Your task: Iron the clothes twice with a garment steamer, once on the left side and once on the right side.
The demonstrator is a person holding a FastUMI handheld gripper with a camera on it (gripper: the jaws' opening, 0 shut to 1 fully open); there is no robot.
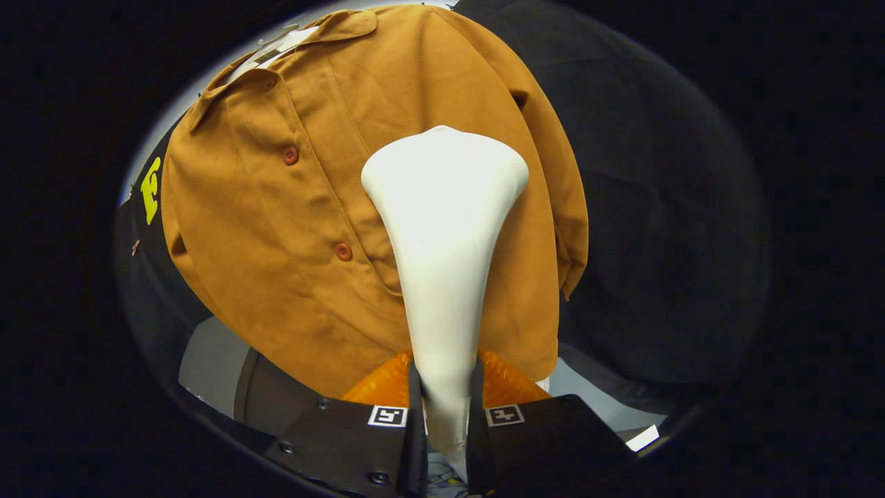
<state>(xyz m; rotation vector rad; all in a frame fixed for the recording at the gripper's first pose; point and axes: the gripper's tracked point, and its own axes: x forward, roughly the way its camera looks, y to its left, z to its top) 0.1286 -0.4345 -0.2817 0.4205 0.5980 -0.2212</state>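
The gripper [444, 408] has its jaws clamped narrowly on the slim white handle of the garment steamer [442, 228], one jaw on each side, so the tool rides straight ahead of them with its broad flared head forward. That head sits against, or just short of, the front of the brown button-up shirt [276, 228]; contact cannot be told. The shirt hangs spread open-faced before the black cloth wall, presumably so steam can reach the fabric flat. The head lies beyond the jaws on the panel beside the button placket [314, 200], with a short sleeve [563, 228] further off on that same side.
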